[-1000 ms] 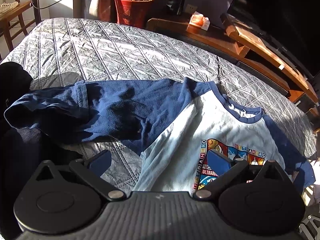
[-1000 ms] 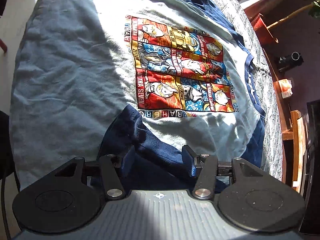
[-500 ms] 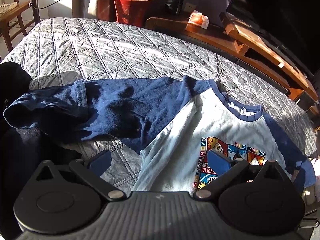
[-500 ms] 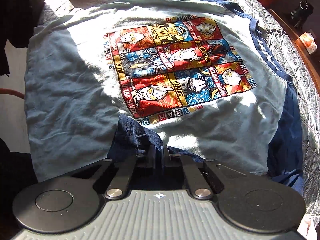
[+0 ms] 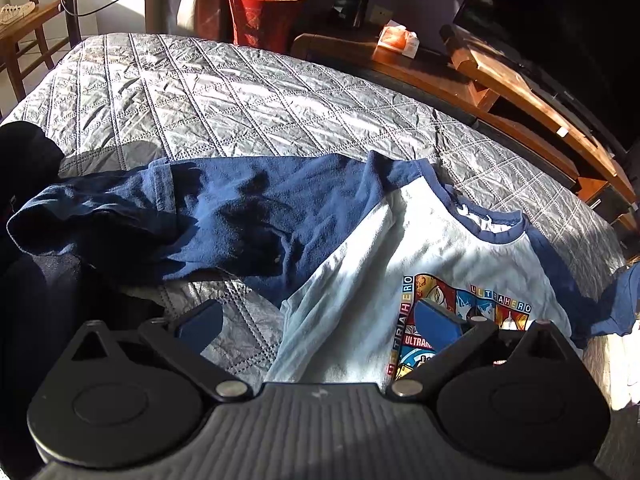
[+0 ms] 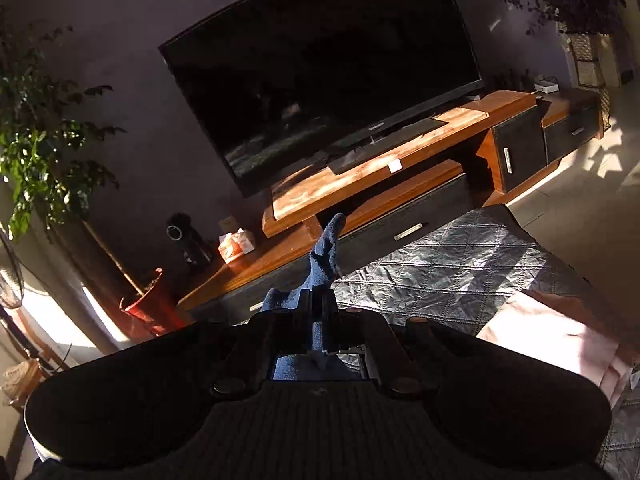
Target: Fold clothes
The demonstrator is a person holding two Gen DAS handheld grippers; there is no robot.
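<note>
Fabric, a navy sleeve (image 6: 325,256) of the raglan T-shirt (image 5: 400,264), was pinched between the closed jaws of the right gripper (image 6: 318,320), its free end sticking up beyond the fingertips against the wooden TV stand (image 6: 360,184) and the dark television (image 6: 320,76) farther off. The left gripper (image 5: 320,320) hovered with its jaws spread wide and nothing between them, just above the shirt's pale body and printed panel (image 5: 460,312). The shirt lay face up on the quilted grey bedspread (image 5: 240,96), its other navy sleeve (image 5: 192,220) stretched out sideways, and a red plant pot (image 5: 266,16) stood beyond the bed.
</note>
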